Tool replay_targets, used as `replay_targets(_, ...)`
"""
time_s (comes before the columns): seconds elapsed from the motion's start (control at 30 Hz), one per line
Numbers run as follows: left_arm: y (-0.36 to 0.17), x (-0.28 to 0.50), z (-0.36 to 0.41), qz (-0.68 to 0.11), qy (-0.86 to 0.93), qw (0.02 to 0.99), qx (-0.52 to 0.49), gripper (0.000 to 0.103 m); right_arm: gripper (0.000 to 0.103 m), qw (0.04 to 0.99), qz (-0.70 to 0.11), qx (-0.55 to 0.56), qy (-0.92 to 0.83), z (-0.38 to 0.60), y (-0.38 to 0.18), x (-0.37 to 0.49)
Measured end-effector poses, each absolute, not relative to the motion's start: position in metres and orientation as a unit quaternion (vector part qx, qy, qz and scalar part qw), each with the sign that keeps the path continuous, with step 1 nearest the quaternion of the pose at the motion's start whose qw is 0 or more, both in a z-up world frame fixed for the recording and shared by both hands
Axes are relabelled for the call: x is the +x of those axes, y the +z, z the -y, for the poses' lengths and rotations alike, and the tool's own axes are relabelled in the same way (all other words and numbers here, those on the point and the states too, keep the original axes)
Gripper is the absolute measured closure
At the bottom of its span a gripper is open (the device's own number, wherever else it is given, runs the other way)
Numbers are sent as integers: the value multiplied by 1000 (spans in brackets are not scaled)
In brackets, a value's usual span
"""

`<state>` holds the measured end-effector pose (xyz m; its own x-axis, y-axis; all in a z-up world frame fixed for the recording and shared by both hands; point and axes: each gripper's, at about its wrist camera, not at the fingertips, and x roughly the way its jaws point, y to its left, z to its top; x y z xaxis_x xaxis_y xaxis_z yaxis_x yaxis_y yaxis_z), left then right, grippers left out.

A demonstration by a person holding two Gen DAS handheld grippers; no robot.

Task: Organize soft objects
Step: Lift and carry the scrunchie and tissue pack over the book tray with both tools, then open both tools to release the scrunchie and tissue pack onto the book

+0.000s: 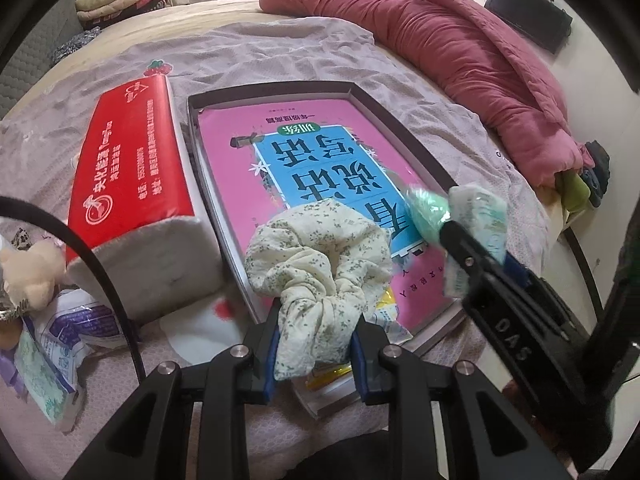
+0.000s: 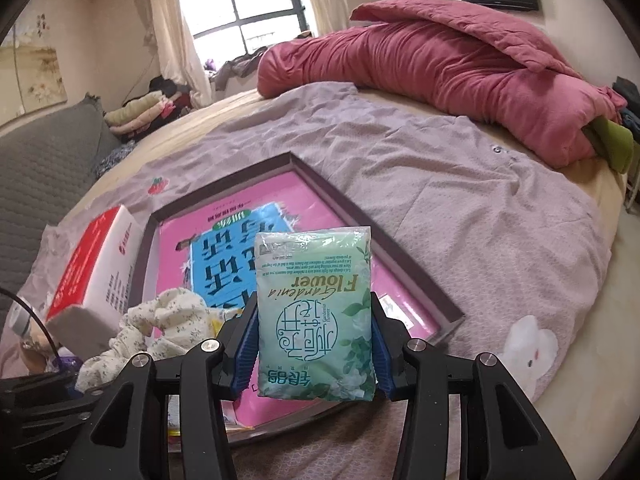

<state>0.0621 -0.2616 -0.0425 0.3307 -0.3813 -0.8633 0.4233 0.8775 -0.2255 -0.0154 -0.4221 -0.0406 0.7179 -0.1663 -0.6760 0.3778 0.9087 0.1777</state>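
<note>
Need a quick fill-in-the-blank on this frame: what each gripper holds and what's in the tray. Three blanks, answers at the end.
1. The left gripper is shut on a floral ____.
2. The right gripper holds a green tissue pack printed "Gardenia ____".
3. The shallow tray on the bed holds a pink ____.
4. Beside the tray, to its left in the left wrist view, lies a red-and-white tissue pack.

Missing words: scrunchie; Flower; book

Both wrist views close above bed, facing headboard-side quilt (image 1: 460, 52); share shallow box (image 2: 360, 216)
</note>
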Motion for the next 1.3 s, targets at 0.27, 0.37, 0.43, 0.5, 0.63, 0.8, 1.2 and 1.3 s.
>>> replay_targets(0.27, -43, 63, 259, -524, -247, 815, 16, 74, 54, 910, -356, 142, -155, 422, -52, -7)
replay_targets(0.37, -42, 63, 258, -524, -247, 815, 14, 74, 53, 908, -363, 142, -153, 422, -56, -5)
replay_targets(0.43, -41, 63, 258, -523, -248, 815, 13, 74, 52, 908, -363, 145, -153, 423, -57, -6)
replay_targets(0.5, -41, 63, 257, -523, -248, 815, 12, 74, 52, 908, -361, 146, -151, 422, -56, -7)
replay_targets(0.63, -40, 63, 256, -522, -250, 816, 9, 74, 50, 909, -360, 149, -147, 421, -55, -8)
replay_targets(0.8, -39, 64, 255, -523, -251, 815, 7, 74, 42, 913, -348, 155, -149, 422, -49, -15)
replay_targets(1.2, -35, 64, 258, -521, -260, 813, 6, 74, 42, 910, -317, 190, -186, 440, -37, -37)
replay_targets(1.3, -34, 64, 261, -520, -265, 812, 10, 67, 42, 908, -317, 196, -190, 443, -37, -40)
